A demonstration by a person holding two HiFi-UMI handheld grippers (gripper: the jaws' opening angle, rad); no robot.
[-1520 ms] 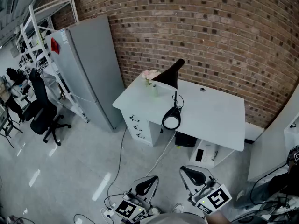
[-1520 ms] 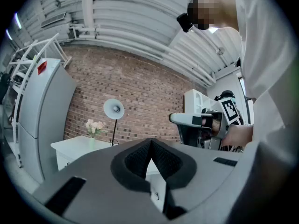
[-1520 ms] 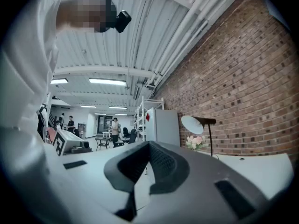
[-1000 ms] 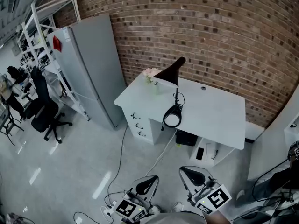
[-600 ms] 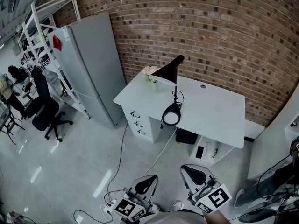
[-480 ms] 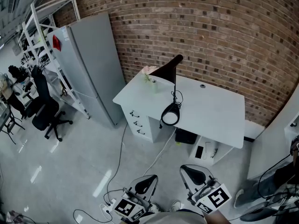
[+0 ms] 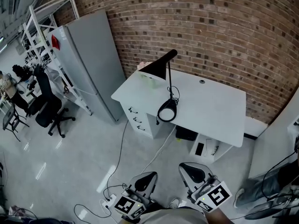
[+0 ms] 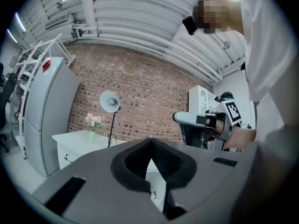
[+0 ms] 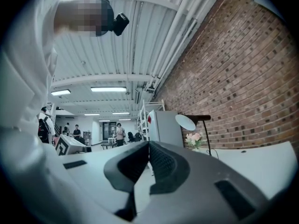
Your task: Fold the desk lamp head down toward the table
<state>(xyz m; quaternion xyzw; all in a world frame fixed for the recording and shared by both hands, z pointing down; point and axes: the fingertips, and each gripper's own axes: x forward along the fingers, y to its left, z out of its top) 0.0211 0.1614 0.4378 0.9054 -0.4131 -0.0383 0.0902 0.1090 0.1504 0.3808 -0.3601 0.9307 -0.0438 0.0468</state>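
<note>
We hold both grippers low and level in front of us, well apart from the tabletop (image 7: pixel 212 113). The left gripper (image 8: pixel 150 157) has its jaws closed together, the dark pads meeting at the tip, and nothing is between them. The right gripper (image 9: pixel 148 158) is the same: its jaws are pressed together and it carries nothing. The two grippers are near each other, side by side.

The desk lamp (image 7: pixel 169 84) stands far ahead of both grippers, on the white tabletop. Its round base (image 7: pixel 167 111) rests near the front edge of the tabletop, and a thin pole goes straight up from it. The lamp head (image 7: pixel 155 69) is raised at the top, on a short arm. In the left gripper view the lamp is ahead and to the left of the jaws; in the right gripper view it is ahead and to the right.

Just beside the lamp, on the side further from the grippers, stands a small vase with pink flowers (image 8: pixel 93 121). Behind the tabletop is a brick wall (image 7: pixel 224 36), and to the left of it a tall grey cabinet (image 7: pixel 91 64).
</note>
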